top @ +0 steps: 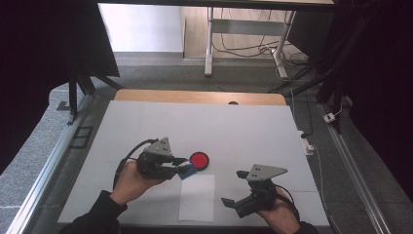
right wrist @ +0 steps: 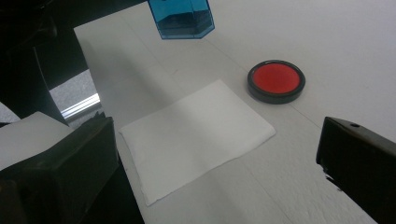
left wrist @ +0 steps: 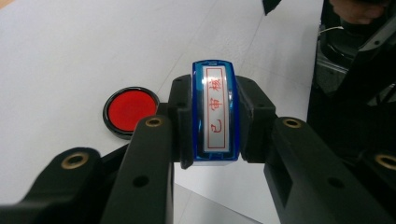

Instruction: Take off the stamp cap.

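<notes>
My left gripper [top: 182, 166] is shut on a blue stamp [left wrist: 215, 112] whose top label carries red characters; the stamp [top: 187, 170] hangs just above the table, left of a round red ink pad [top: 199, 160]. The ink pad [left wrist: 129, 111] lies beyond my left jaws, to their left. A white sheet of paper [top: 197, 197] lies flat near the front edge. My right gripper [top: 234, 188] stands open at the sheet's right side with nothing between its jaws. From the right gripper view, the paper [right wrist: 196, 137] is ahead, the ink pad [right wrist: 276, 80] past it, and the stamp [right wrist: 181, 17] hangs at the top.
The white table cover [top: 146, 122] is bordered by a wooden strip at the far edge [top: 195, 96]. Metal rails [top: 46, 165] run along both sides. Cables and a desk frame [top: 243, 44] are on the floor beyond.
</notes>
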### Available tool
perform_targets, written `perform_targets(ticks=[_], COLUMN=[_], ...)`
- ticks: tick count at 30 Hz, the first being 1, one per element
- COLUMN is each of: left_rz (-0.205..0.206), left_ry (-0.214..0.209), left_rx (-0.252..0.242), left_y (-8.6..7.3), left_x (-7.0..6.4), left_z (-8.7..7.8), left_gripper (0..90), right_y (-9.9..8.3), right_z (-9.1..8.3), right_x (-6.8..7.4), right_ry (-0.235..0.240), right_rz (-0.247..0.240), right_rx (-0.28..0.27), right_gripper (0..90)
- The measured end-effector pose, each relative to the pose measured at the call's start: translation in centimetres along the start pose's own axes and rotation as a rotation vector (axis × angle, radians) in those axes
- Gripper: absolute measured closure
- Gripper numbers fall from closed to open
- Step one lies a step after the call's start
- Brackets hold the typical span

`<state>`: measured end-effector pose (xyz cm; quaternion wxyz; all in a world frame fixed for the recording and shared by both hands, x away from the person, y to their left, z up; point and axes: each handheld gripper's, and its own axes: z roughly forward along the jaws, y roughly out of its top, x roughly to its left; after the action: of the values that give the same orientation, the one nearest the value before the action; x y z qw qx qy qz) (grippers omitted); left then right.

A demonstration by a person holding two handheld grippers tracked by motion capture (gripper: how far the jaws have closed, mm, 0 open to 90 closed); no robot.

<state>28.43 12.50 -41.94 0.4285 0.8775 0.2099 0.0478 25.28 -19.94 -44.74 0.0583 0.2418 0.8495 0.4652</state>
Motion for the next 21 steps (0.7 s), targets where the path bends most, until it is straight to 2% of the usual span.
perform_targets(ticks=[5,7,12,21], left_rz=[0.016,0.03,0.042,0.064], left_ry=[-0.02,-0.035,-0.057,-0.125], left_rx=[-0.004,-0.007,-0.012,-0.036], left_y=[-0.1,-0.2,-0.2,-0.2], left_x=[0.0,0.0,0.0,0.0], left_z=[-0.1,-0.1,-0.1,-0.1], left_gripper=[70.1,70.1,70.1,70.2], right_y=[0.3,0.5,0.8,1.5], right_z=[1.1,1.9,2.8,4.6], right_x=[0.3,0.6,0.6,0.3], right_ry=[-0.003,0.002,0.045,0.114], right_rz=[-0.034,-0.061,-0.055,-0.032], right_rx=[0.029,0.043,0.048,0.065], right_gripper=[0.0,0.0,0.0,0.0])
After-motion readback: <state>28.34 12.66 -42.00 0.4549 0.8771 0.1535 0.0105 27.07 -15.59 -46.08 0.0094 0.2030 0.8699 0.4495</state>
